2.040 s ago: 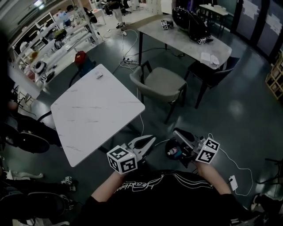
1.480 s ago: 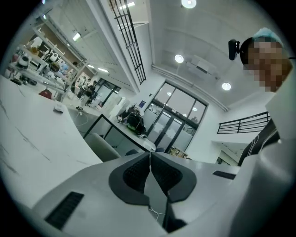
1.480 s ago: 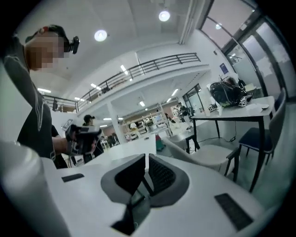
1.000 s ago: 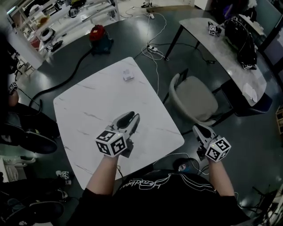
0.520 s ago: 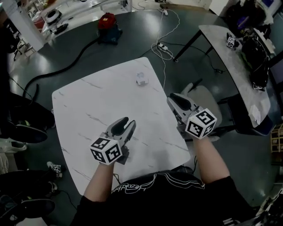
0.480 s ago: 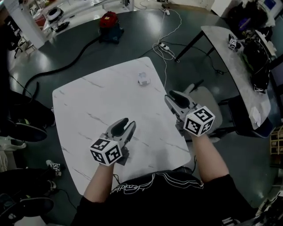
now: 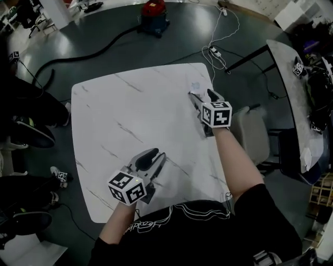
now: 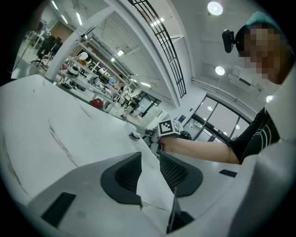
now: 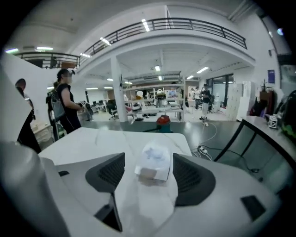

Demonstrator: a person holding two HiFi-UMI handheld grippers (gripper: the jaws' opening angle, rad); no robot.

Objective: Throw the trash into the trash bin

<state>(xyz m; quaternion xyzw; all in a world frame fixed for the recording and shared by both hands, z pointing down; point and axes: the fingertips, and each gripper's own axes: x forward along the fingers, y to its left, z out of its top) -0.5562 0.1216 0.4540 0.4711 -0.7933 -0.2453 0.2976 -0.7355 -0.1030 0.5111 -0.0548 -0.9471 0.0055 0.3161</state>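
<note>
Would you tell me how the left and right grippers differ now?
The right gripper is at the table's far edge; the left gripper near the front edge. The right gripper's jaws stand wide about the crumpled trash; the left gripper's narrower gap is empty. Both grippers have just been opening.

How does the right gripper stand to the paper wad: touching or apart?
Apart. In the right gripper view the right gripper, jaws just opened wide, straddles the paper wad, with table showing on both sides.

Lit dimly from overhead; ceiling lamps (image 8: 215, 8) glaring at 1 o'clock in left gripper view; fisheye warp, dark corners, foreground soft.
</note>
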